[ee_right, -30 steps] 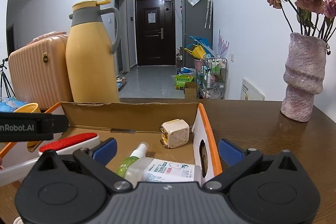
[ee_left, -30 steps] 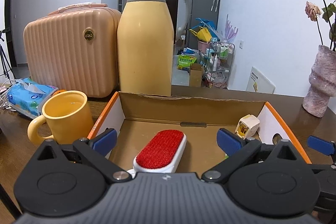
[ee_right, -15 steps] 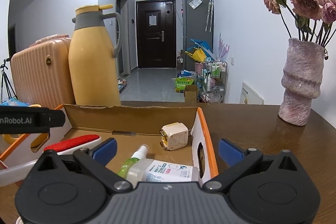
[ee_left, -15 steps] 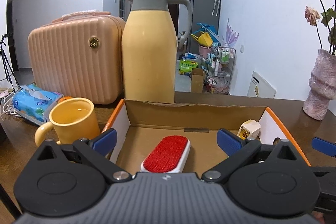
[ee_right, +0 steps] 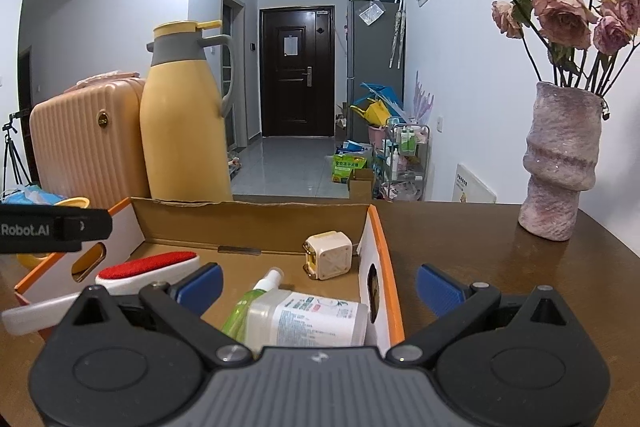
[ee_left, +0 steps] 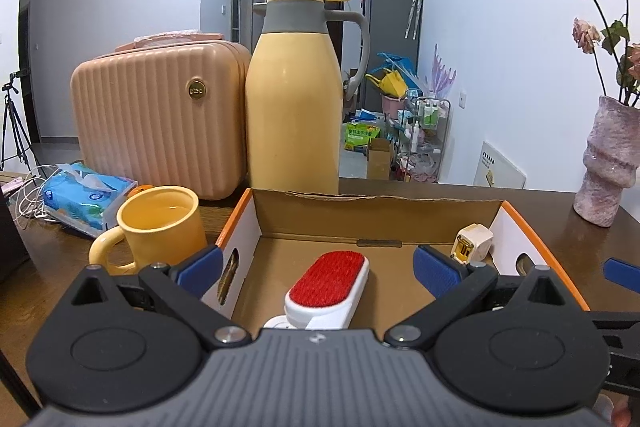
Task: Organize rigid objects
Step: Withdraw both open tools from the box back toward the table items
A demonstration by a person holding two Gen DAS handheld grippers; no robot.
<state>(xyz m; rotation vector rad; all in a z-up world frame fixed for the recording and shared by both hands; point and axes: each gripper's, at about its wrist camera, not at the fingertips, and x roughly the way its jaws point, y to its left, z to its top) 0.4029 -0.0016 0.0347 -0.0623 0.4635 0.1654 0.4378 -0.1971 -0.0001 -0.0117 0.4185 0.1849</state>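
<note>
Left wrist view, left to right: tissue pack (ee_left: 86, 197) flat on the table (ee_left: 44, 267); yellow mug (ee_left: 158, 227) upright just left of the box, contents not clear. Behind them a peach case (ee_left: 160, 119) and a yellow jug (ee_left: 296, 99), lid on, side by side, upright.

Box (ee_left: 376, 215): open-topped cardboard, white walls with orange rim. Inside, left to right: lint brush (ee_left: 330, 287) lying red face up near the front, handle end toward the camera; white plug (ee_left: 472, 243) in the far right corner, tilted on its side. Right wrist view adds a spray bottle (ee_right: 296, 315) lying on its side at the front right of the box floor, nozzle pointing to the back, close to the right wall.

Vase (ee_left: 608, 163) with dried roses stands on the table well right of the box.

Left gripper (ee_left: 318, 269): jaws wide apart, empty, held at the box's near edge with the brush between the pads but untouched. Right gripper (ee_right: 318, 285): jaws wide apart, empty, straddling the box's right wall (ee_right: 380, 267).
</note>
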